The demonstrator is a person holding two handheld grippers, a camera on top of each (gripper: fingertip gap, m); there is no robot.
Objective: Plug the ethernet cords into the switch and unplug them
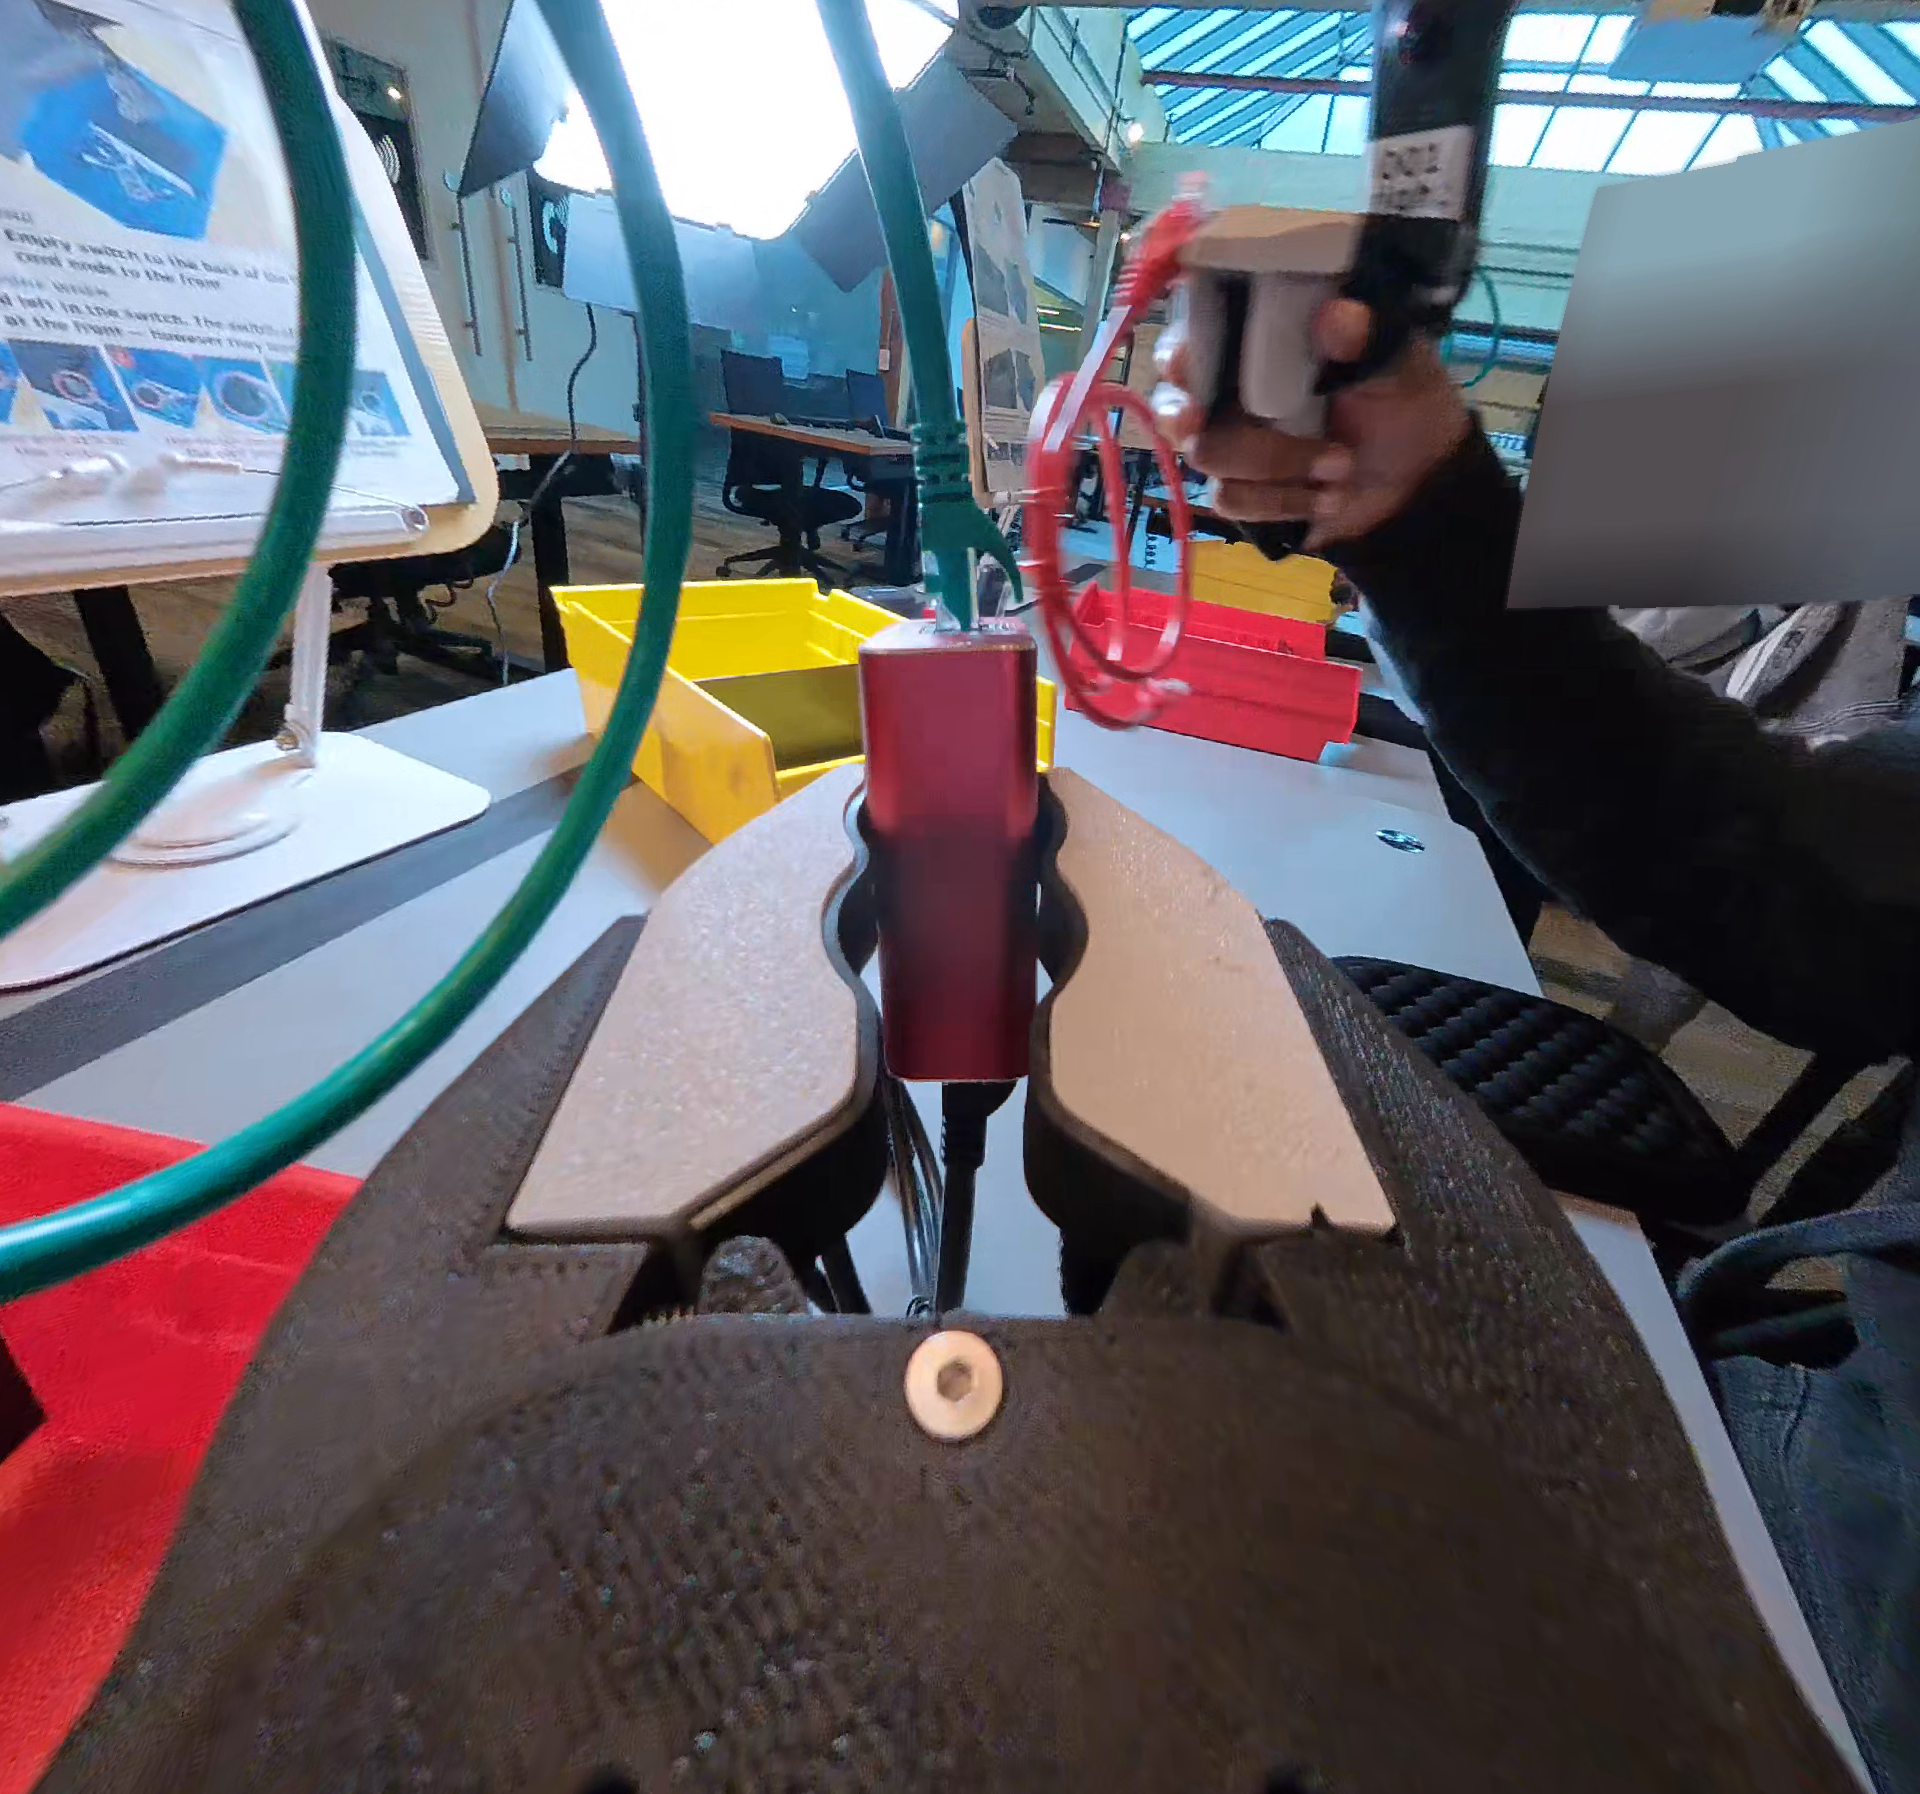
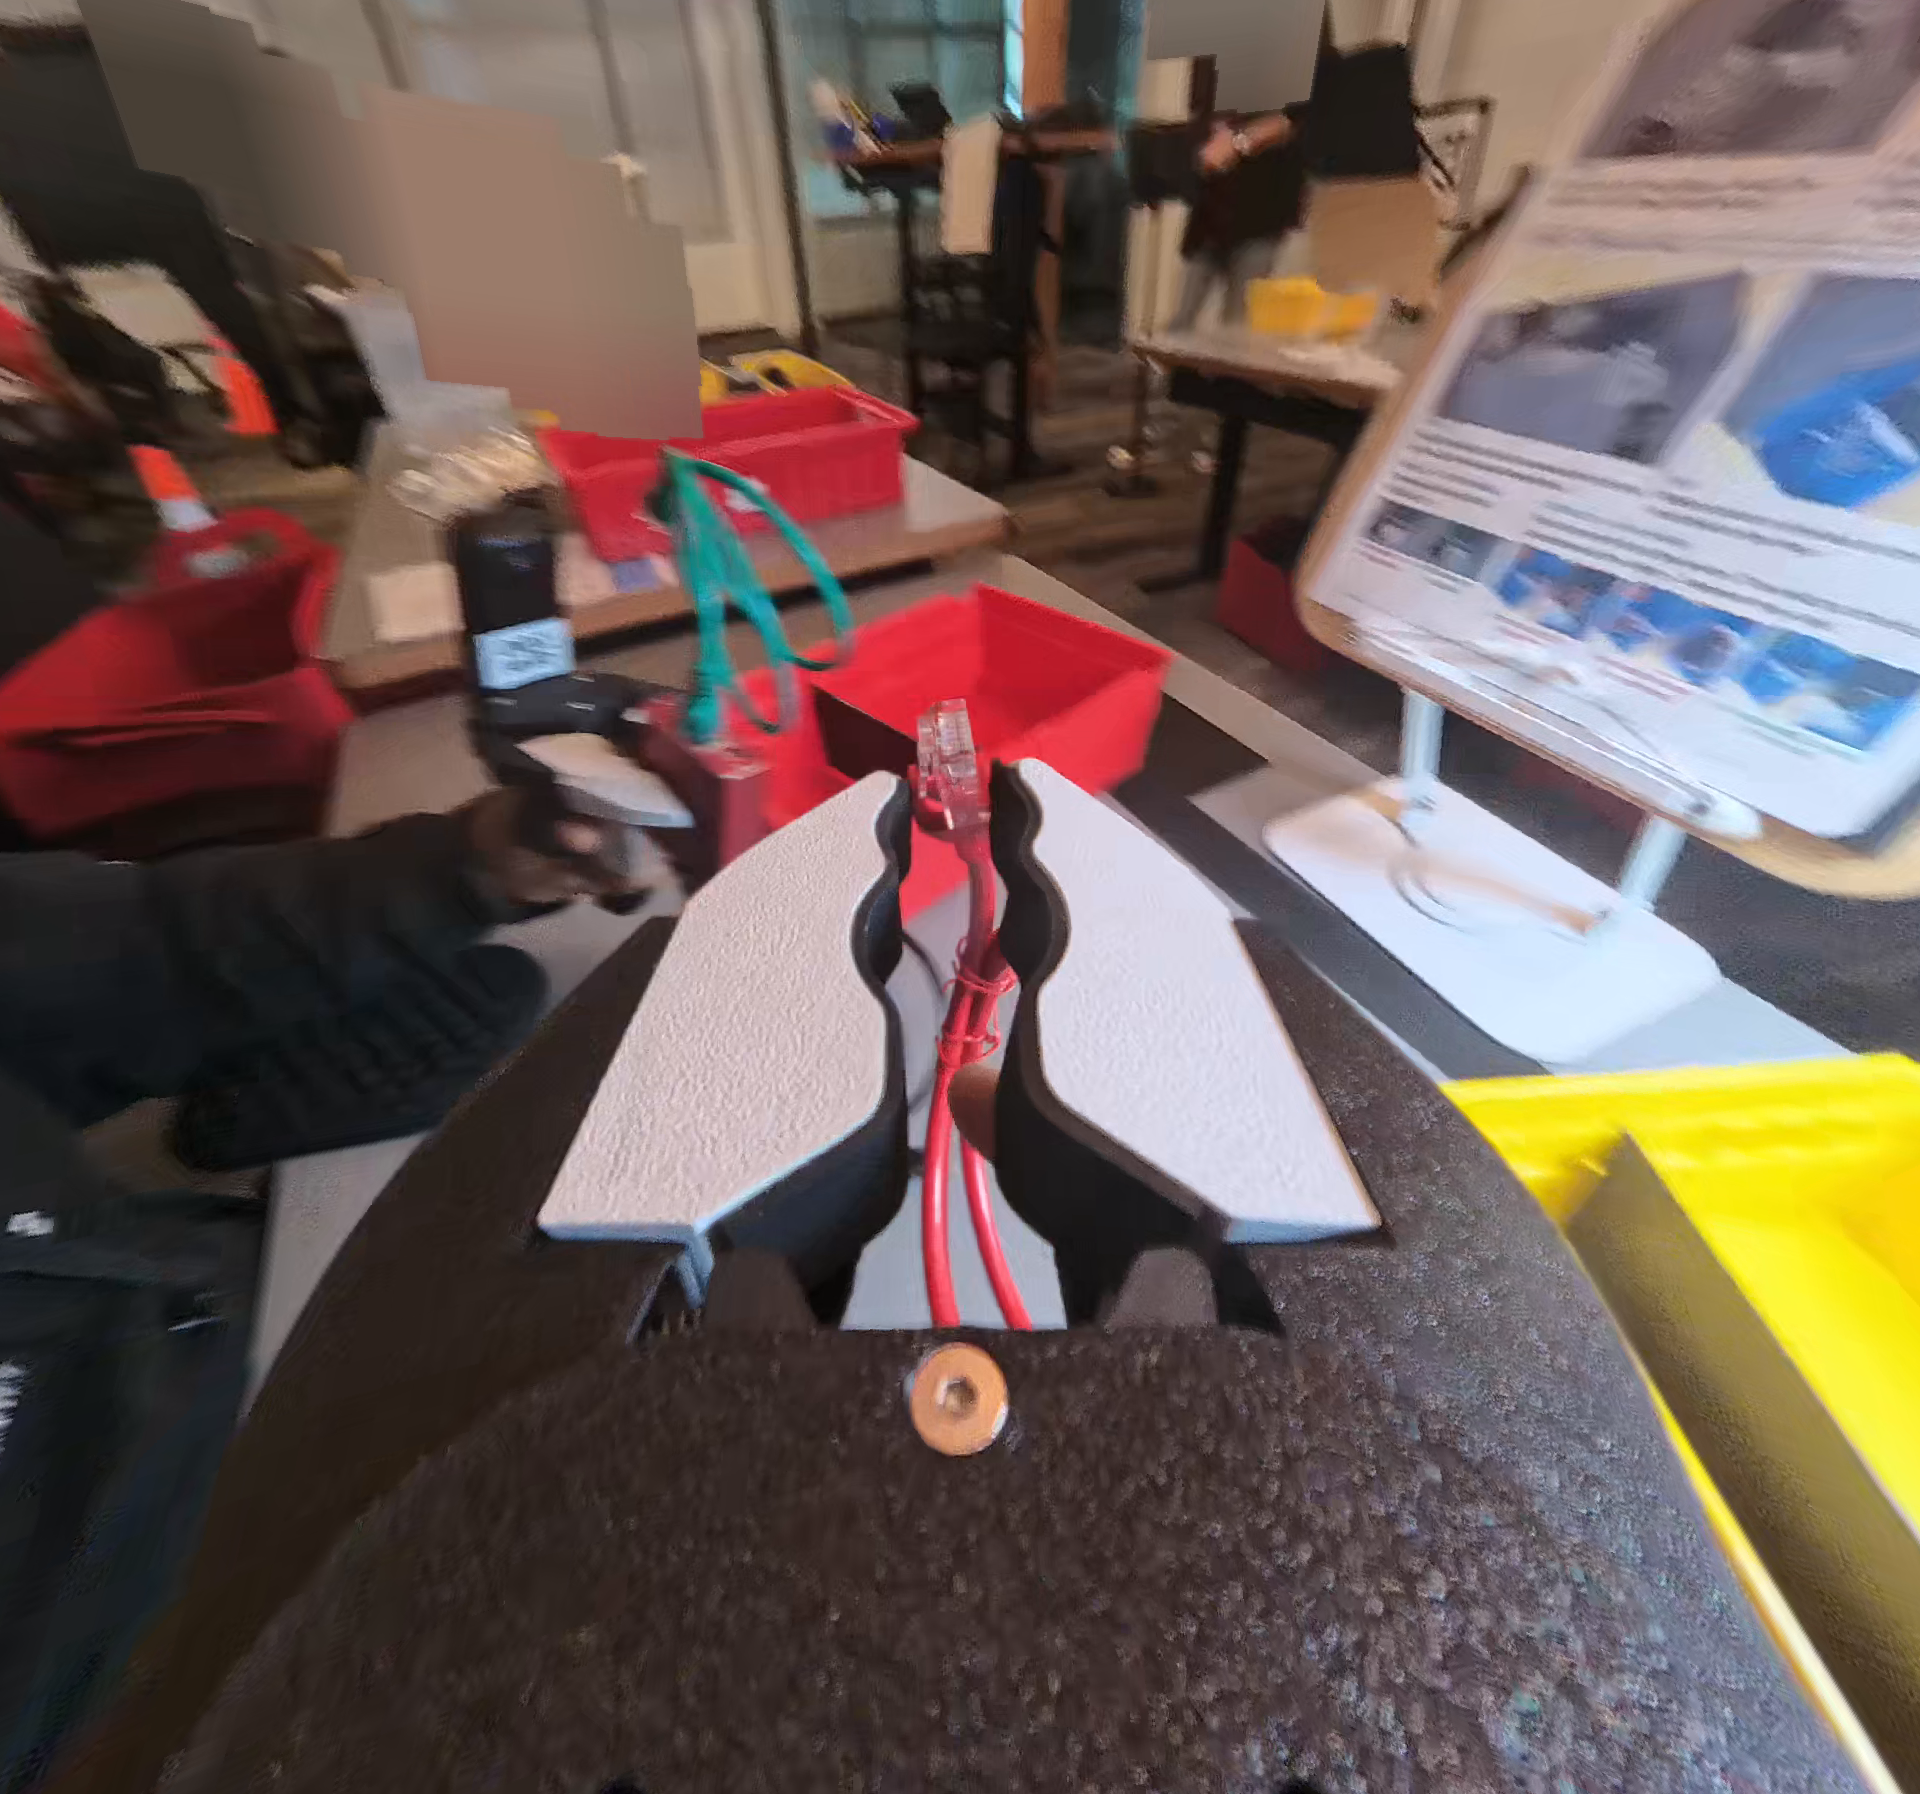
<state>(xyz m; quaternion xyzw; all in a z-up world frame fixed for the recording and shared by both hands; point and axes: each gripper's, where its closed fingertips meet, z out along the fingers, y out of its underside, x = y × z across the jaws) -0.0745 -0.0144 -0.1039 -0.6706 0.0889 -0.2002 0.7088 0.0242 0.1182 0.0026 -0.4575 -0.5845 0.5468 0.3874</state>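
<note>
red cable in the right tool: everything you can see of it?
The thin glossy red ethernet cable ends in a clear plastic plug poking past the tips of the right tool, which is shut on it. A red twist tie bundles its strands; its coil hangs below in mid-air, touching nothing else visible.

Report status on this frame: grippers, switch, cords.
Left gripper shut on red switch, green cord plugged in. Right gripper shut on red cord, unplugged, held apart from switch. Nothing between.
</note>
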